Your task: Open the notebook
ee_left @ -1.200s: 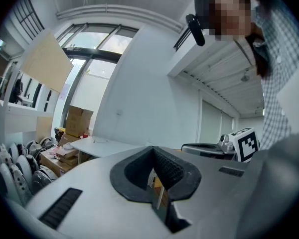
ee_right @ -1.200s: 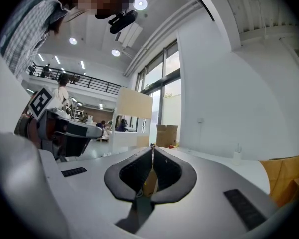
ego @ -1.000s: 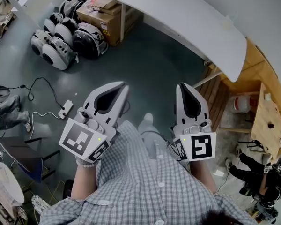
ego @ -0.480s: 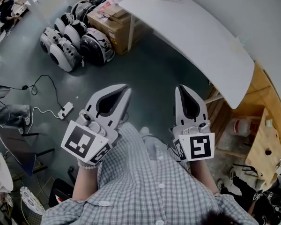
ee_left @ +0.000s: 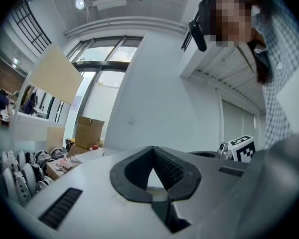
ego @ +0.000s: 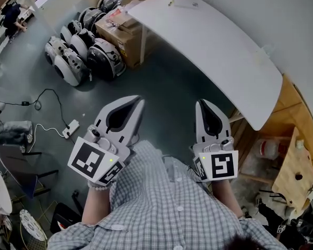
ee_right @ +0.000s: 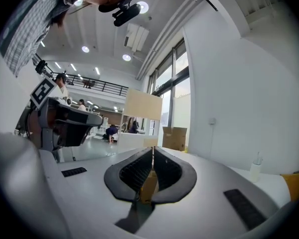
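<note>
No notebook shows plainly; a flat pale item [ego: 185, 0] lies at the far end of the long white table [ego: 219, 46], too small to name. My left gripper [ego: 140, 100] is held level over the grey floor, jaws shut with nothing between them. My right gripper [ego: 202, 102] is beside it, also shut and empty, short of the table's near end. In the left gripper view the left gripper [ee_left: 152, 149] shows its dark pads meeting at the tips. In the right gripper view the right gripper [ee_right: 153, 149] has its pads pressed together.
Cardboard boxes [ego: 126, 31] stand under the table's far end, and several white-and-black helmet-like shells [ego: 78, 53] lie on the floor at left. A power strip with cable [ego: 70, 128] trails at left. Wooden furniture [ego: 297, 155] stands at right.
The view has shifted toward the table: more of its top and far end shows, and the boxes and shells have slid down the frame. Both grippers stay shut, side by side.
</note>
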{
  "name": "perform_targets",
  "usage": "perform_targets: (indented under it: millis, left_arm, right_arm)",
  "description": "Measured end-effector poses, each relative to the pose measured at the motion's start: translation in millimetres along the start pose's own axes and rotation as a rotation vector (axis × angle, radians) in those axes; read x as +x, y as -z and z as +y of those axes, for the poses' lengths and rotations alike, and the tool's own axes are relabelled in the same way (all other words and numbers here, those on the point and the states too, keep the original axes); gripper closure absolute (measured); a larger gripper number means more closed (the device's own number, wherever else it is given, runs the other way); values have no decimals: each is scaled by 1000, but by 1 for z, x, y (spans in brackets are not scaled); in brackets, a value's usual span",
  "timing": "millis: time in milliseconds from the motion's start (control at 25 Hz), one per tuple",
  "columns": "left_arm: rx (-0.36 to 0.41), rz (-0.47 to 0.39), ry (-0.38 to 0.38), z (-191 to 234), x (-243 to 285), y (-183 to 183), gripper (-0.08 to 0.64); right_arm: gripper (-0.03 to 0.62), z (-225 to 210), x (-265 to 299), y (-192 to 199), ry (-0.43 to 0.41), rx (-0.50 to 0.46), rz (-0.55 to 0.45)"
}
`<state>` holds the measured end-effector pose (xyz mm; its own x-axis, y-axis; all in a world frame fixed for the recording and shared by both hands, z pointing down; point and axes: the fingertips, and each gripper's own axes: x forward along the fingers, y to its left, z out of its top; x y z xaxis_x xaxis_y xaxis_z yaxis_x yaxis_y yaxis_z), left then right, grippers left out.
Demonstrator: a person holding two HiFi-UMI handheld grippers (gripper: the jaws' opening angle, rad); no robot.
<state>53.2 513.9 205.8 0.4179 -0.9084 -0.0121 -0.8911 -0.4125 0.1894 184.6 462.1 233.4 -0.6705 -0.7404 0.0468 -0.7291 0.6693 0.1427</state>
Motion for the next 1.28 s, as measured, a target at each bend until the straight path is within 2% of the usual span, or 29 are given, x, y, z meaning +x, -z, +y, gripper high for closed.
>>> perform_targets:
  millis: [280,520,720,1280]
  left_arm:
    - [6,18,20,-13,14,6,554]
    - [-7,39,29,-1,16,13,554]
    - [-2,51,66,4,36,16,554]
    - [24,61,177,60,121,-1,554]
  right_arm:
    - [566,-20,-7,8,29,18,14]
    - [566,-11,0,14,26,4,29]
    - [566,-23,9,18,54,-5,46]
    - [566,-64,89,6,138,-17,39]
